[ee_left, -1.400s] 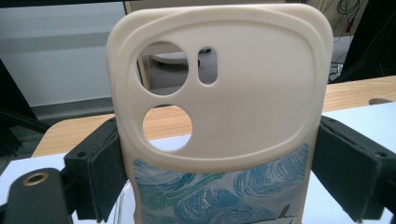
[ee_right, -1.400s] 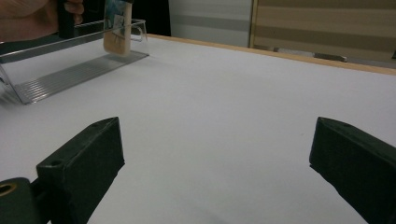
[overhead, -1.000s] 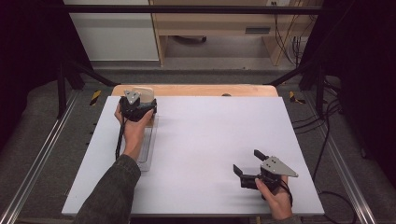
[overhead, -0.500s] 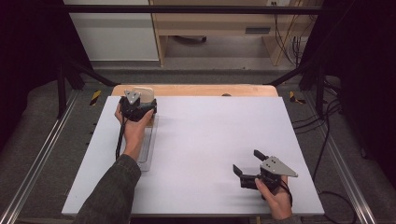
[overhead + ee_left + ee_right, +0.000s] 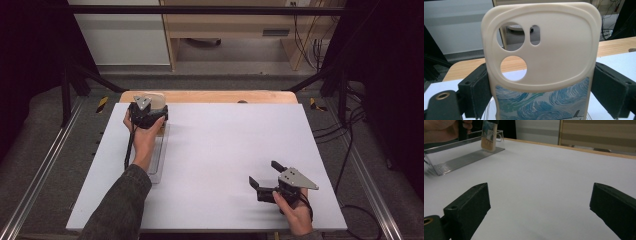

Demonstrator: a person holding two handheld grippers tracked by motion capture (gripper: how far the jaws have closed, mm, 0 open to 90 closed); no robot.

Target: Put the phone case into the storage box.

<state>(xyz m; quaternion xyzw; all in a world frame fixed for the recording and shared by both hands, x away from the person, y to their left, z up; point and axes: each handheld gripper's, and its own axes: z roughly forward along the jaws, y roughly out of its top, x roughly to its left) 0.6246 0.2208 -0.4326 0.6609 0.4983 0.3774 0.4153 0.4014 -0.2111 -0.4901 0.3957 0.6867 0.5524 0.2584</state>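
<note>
Nearest the person, at the front right of the white worktop (image 5: pixel 220 150), the right gripper (image 5: pixel 267 179) is held low in the right hand (image 5: pixel 295 212), its grey three-cornered plate on top. Its two black fingers (image 5: pixel 469 205) are spread wide apart with nothing between them; in the right gripper view only bare white surface lies in the gap.

Farther back on the left side, a clear ribbed plastic tray (image 5: pixel 159 157) lies flat on the worktop, long and narrow, running away from the person; in the right gripper view (image 5: pixel 461 160) it has a raised clear lip at its far end.

At that far end, the left gripper (image 5: pixel 145 114) is held in the left hand (image 5: pixel 142 137), a dark grey-green sleeve (image 5: pixel 117 210) covering the forearm. Its fingers (image 5: pixel 477 92) are clamped on the two side edges of a cream-coloured phone case with round camera cut-outs and a blue swirl-painted lower back (image 5: pixel 541 65). The case stands upright between them, and in the right gripper view its lower end (image 5: pixel 488 141) is at the tray's far end; whether it touches the tray cannot be told.

Beyond the white surface, a strip of pale wood (image 5: pixel 210 96) shows along the back edge.
</note>
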